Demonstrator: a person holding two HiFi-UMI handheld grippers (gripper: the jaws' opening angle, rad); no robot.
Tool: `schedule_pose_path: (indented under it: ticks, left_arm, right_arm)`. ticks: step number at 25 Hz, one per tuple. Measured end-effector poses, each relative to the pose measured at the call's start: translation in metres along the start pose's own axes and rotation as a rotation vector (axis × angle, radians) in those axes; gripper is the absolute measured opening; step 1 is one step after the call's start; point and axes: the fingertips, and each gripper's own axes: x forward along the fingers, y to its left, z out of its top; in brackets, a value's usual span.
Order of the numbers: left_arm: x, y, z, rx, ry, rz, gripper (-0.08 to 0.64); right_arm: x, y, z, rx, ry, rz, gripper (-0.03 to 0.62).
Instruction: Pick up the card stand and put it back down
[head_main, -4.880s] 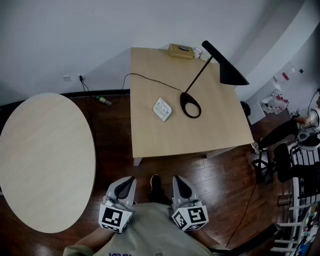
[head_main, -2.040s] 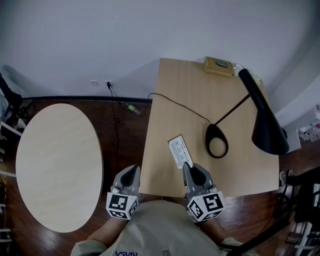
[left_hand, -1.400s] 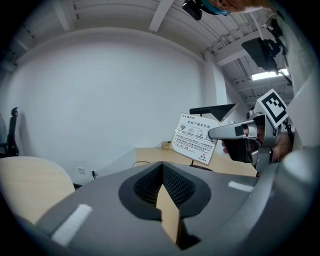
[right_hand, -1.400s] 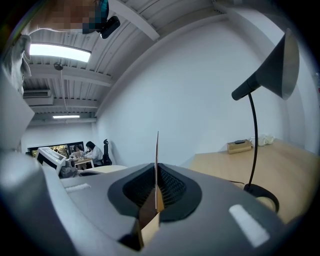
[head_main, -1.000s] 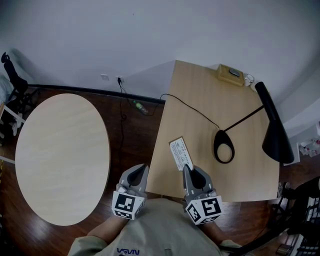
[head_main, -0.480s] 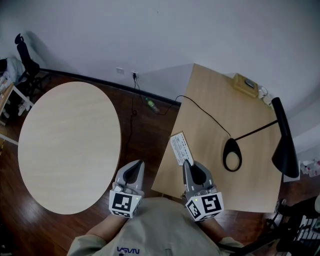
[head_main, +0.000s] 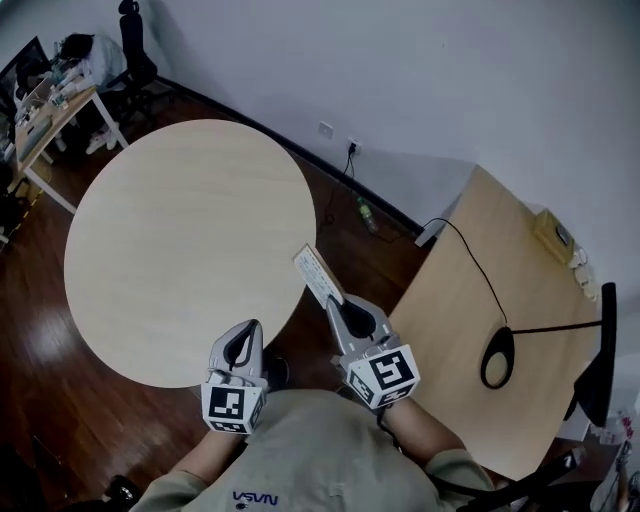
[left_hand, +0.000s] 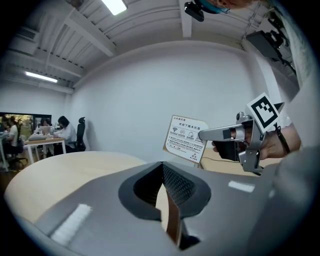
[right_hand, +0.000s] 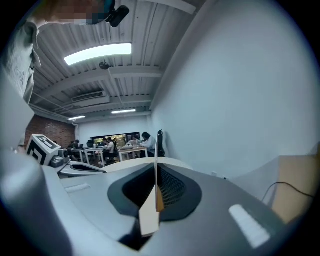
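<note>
Left gripper (head_main: 244, 338) is idling at 7 o'clock, jaws together, empty. Right gripper (head_main: 334, 298) is pinching the white printed card stand (head_main: 316, 275) by one edge, airborne and upright, probably for a standing set-down. Round pale wooden table (head_main: 180, 230) is sitting at 10 o'clock.

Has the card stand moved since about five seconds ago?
Yes. The card stand has left the square table where it stood. Clamped in the right gripper, it is now up in the air, leftward, at the edge of the round table.
</note>
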Motion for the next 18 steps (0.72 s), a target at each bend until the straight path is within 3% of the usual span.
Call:
schedule_pose_path:
  ticks: [7, 12, 18]
  left_arm:
    - [-0.028, 0.076, -0.022, -0.037, 0.028, 0.104, 0.003]
    - [-0.046, 0.127, -0.033, -0.037, 0.068, 0.131, 0.003]
    - [-0.053, 0.148, -0.055, -0.054, 0.133, 0.119, 0.003]
  right_arm:
    - [0.109, 0.07, -0.068, -0.026, 0.132, 0.201, 0.015]
    - [0.163, 0.099, -0.128, 0.002, 0.223, 0.221, 0.015]
    - [0.192, 0.113, -0.182, 0.03, 0.306, 0.229, 0.015]
